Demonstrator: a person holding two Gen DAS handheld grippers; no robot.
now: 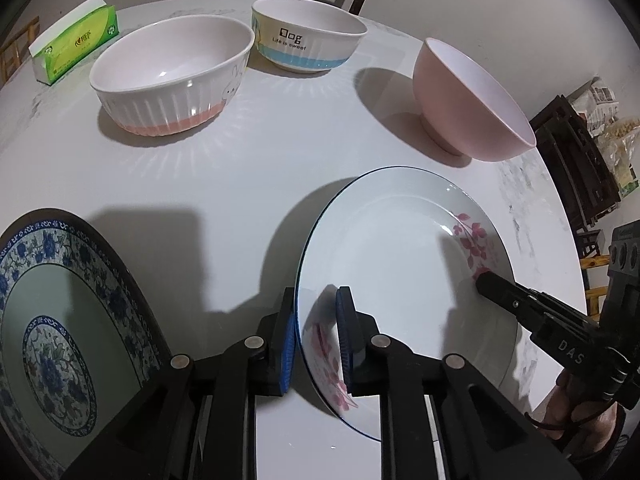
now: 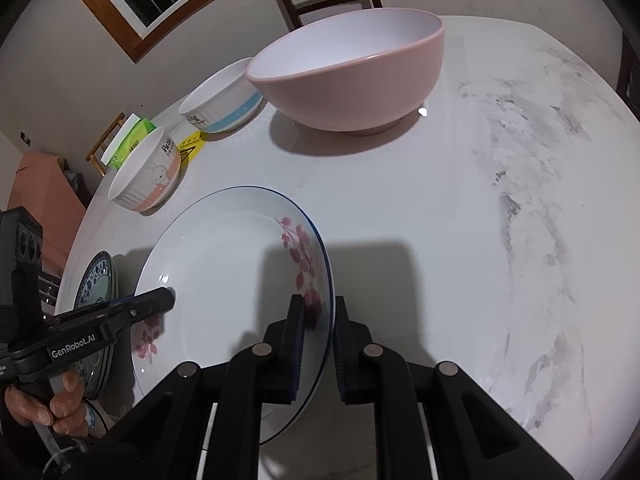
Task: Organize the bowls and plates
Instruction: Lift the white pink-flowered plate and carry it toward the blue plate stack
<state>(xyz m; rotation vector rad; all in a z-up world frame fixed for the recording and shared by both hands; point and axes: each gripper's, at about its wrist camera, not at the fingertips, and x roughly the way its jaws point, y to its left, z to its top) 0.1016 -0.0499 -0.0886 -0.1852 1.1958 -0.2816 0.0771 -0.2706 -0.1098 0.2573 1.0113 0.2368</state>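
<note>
Left tool [image 1: 316,336]: jaws narrow, pinching the near-left rim of the floral plate [image 1: 400,264], one pad inside, one under the lip. Right tool [image 2: 318,328]: jaws nearly closed, clamped on the opposite rim of the same plate.

Item 1. Floral plate, white with pink sprigs and a thin blue edge, held between both tools near the front of the tabletop [image 1: 248,168]; whether its base touches the surface cannot be told. Judged rigid, glazed, slippery and breakable; moderately heavy. Best hold: the rim, at two opposite points, kept level.

Item 2. Blue-patterned plate [image 1: 60,320], just left of Item 1; a likely base for stacking. Same handling.

Item 3. Pink bowl [image 2: 352,76], footed, beyond the plate toward the right. Looks light, possibly plastic; take by the rim wall.

Item 4. Ribbed bowl with pink band [image 1: 172,76], far left.

Item 5. Ribbed bowl with blue band [image 1: 308,34], just beside Item 4. Both judged stiff and chippable.

Sundry: tissue pack [image 1: 76,38], far-left edge.
</note>
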